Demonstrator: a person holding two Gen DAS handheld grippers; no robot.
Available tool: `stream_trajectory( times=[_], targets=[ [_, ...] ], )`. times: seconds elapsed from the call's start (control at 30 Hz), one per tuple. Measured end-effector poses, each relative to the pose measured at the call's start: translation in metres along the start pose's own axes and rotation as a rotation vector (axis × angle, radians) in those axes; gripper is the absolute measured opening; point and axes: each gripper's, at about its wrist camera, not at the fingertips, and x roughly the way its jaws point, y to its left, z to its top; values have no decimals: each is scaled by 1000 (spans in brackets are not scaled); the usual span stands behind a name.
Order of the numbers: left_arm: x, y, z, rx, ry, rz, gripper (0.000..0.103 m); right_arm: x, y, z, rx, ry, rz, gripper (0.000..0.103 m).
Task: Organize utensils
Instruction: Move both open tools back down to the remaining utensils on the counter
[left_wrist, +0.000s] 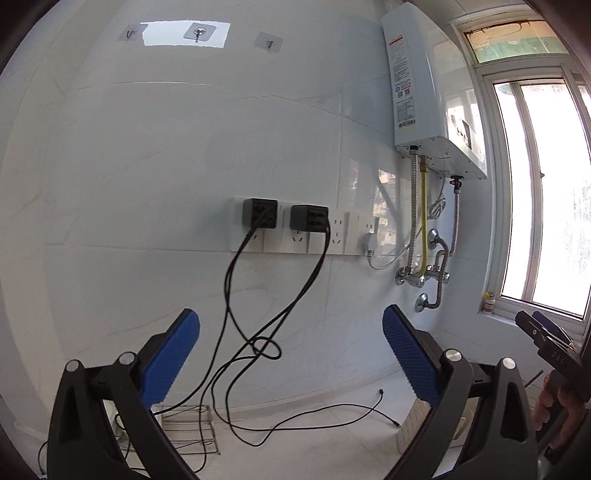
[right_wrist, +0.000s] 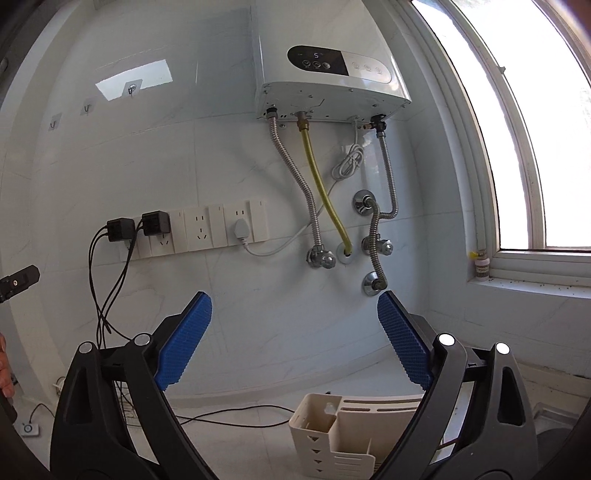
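Where the desk (right_wrist: 236, 450) meets the tiled wall, your cream utensil holder (right_wrist: 343, 435) stands low in the right wrist view, just below and between the fingers of your right gripper (right_wrist: 294, 339). Its open compartments face up, and the pictures show no utensils in them, though part of it is hidden behind the right finger. In the left wrist view only a cream edge of it peeks out behind the right finger, near the bottom.

Your right gripper is spread wide, its blue pads (right_wrist: 184, 341) well apart, with nothing between them. Your left gripper (left_wrist: 291, 358) is spread just as wide and carries nothing. Both point roughly level at the wall rather than down at the holder.

Left of the holder, a wire rack (left_wrist: 188, 428) sits on the desk against the wall, and black cables (left_wrist: 258, 343) trail across the desk and climb to two black adapters (left_wrist: 260, 213) plugged into the row of white sockets (right_wrist: 201, 232). Above and to the right hangs the white water heater (right_wrist: 332, 88), with metal hoses and a yellow hose (right_wrist: 325, 195) running down to valves. Three adhesive hooks (left_wrist: 199, 31) sit high on the tiles. The window (right_wrist: 517, 129) is bright on the right, with a small bottle (right_wrist: 481, 264) on its sill.
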Motion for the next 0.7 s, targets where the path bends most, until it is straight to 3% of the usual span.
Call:
stream_trajectory(
  times=[0.3,0.57,0.63,0.7],
  targets=[
    [-34,55,-27,-24,177,147,98,12,53,-37,17,159,148,87],
    [-40,78,-53,-75,298,177,98,9,94,-64,-18,269,248,87],
    [-28,81,-65,-86,380,176,98,13,101,-70,-27,317,265,87],
    [-3,84,-89,-81,555,201,98,21,109,-80,-27,406,288,87]
  ],
)
